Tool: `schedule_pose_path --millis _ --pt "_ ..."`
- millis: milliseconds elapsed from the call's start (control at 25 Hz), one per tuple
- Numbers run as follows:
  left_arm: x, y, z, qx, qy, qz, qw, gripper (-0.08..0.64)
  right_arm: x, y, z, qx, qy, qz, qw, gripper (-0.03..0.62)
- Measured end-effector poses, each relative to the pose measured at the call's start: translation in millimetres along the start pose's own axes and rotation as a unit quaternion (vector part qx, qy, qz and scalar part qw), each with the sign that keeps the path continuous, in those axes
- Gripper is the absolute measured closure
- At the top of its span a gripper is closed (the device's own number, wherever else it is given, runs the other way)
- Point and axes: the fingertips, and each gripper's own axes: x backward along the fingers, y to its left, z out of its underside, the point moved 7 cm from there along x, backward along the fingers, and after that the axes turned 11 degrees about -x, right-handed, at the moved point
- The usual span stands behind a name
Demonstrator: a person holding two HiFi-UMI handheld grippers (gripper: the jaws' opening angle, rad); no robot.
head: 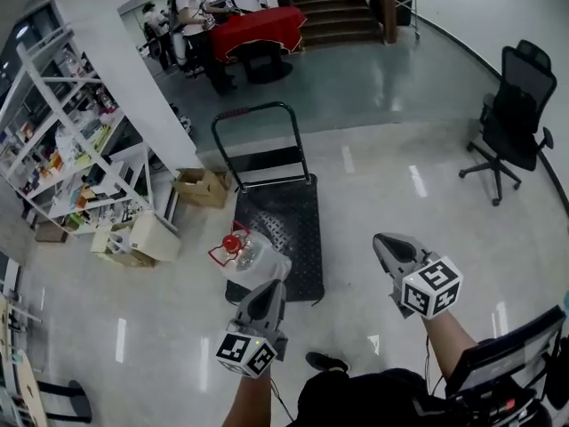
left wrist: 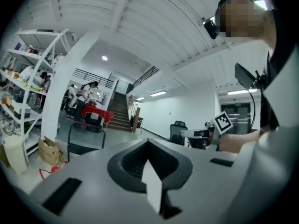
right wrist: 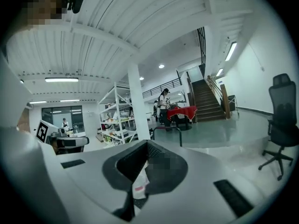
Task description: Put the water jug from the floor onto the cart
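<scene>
Head view: water jug [head: 252,254] at near-left corner of cart [head: 286,210]; cannot tell whether on deck or floor. Left gripper [head: 269,288] and right gripper [head: 384,241] pressed together, empty, short of cart. Placement judged unconfirmed.

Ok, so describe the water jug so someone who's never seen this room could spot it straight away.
Find the black flat cart with the looped handle, in the middle of the glossy floor. The jug sits at the cart's near left corner. It is clear plastic with a red cap and red handle, unlike the brown cardboard boxes further left.
</scene>
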Motion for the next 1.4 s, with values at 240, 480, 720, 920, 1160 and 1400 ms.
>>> schedule_pose_path --millis 240,480,720,920,1160,1400 --pt "15 -106 -44 -0.039 0.012 -0.007 0.9991 0.569 130 -34 -3 0.003 0.009 -0.005 1.0 0.591" --pt "41 -228 -41 -0.05 0.039 0.024 0.9977 0.569 238 -45 23 -0.033 0.0 -0.01 0.999 0.591" --pt "88 -282 -54 -0.064 0.013 0.049 0.9966 0.569 290 2 37 -0.031 -0.014 -0.013 0.999 0.591" --pt "154 -299 -38 -0.055 -0.006 0.05 0.9972 0.569 334 59 75 -0.021 -0.007 0.012 1.0 0.591" --pt "253 -310 -11 -0.06 -0.005 0.103 0.9928 0.569 384 151 129 -0.031 -0.005 0.046 0.998 0.591" --pt "320 -320 -8 -0.03 -0.009 0.128 0.9913 0.569 436 230 142 -0.012 -0.01 0.065 0.998 0.591"
